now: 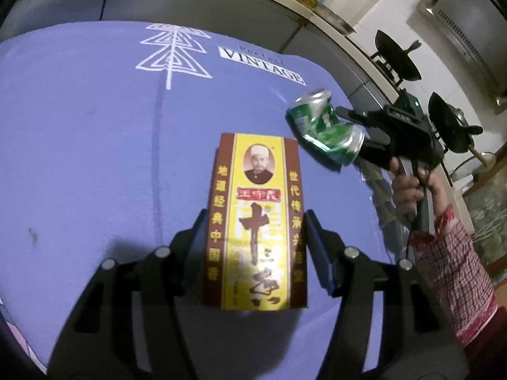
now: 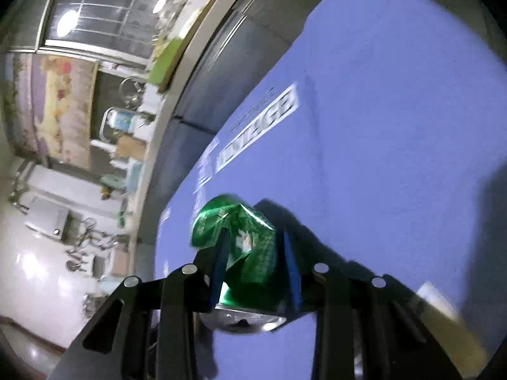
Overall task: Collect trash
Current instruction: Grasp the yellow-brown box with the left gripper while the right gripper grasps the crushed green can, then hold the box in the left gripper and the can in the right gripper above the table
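- Left gripper [image 1: 255,237] is seen clamped on the spice box [image 1: 255,221], lifted over the blue cloth [image 1: 79,126] — pickup done.
- Right gripper [image 2: 255,253] is clenched on the crushed green can [image 2: 240,240] — a bin, unseen, is needed next.

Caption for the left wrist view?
Left gripper holds a spice box; right gripper holds a crushed can.
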A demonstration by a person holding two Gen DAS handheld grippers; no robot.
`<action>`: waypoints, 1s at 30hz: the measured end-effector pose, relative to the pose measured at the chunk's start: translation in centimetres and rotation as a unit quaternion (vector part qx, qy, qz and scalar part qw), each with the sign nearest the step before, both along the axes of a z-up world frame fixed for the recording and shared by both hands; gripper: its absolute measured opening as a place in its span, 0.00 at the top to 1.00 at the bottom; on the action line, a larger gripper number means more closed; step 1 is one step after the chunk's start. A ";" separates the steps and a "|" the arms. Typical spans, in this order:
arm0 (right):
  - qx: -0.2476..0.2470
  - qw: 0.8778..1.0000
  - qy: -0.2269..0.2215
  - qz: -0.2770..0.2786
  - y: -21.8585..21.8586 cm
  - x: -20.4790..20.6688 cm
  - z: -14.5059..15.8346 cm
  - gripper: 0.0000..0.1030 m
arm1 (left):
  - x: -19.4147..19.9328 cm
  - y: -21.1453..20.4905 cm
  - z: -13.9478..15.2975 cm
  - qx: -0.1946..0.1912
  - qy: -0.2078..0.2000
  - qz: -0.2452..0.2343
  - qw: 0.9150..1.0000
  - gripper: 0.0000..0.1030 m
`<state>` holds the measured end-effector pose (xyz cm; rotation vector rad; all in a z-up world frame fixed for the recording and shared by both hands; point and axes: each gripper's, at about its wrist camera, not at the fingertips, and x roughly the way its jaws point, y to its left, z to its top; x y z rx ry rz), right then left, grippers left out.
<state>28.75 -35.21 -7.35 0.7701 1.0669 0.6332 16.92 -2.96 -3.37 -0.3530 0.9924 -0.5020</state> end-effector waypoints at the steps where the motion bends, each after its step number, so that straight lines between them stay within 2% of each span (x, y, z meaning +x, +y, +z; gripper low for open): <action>1: -0.004 1.000 -0.004 0.006 0.5 -0.7 0.2 0.71 | 0.1 -0.1 0.1 0.002 -0.002 0.001 1.000 0.44; 9: -0.013 1.000 -0.013 0.013 3.2 -7.5 0.3 0.84 | 0.0 -0.9 0.2 0.016 -0.009 -0.004 1.000 0.44; 12: -0.006 1.000 -0.004 -0.013 2.9 -10.2 -0.8 0.90 | -0.7 -1.1 0.2 0.021 -0.010 -0.012 1.000 0.44; 18: 0.049 0.995 -0.002 -0.083 0.3 -15.2 -2.2 0.93 | -2.5 -2.4 0.3 0.045 -0.018 -0.033 0.998 0.44; 25: 0.077 0.982 -0.018 -0.172 -3.6 -21.7 -2.5 0.93 | -4.5 -4.1 0.2 0.061 -0.023 -0.058 0.996 0.44; 30: 0.106 0.973 -0.009 -0.205 -4.9 -25.1 -3.9 0.93 | -5.8 -6.4 0.5 0.081 -0.032 -0.083 0.993 0.44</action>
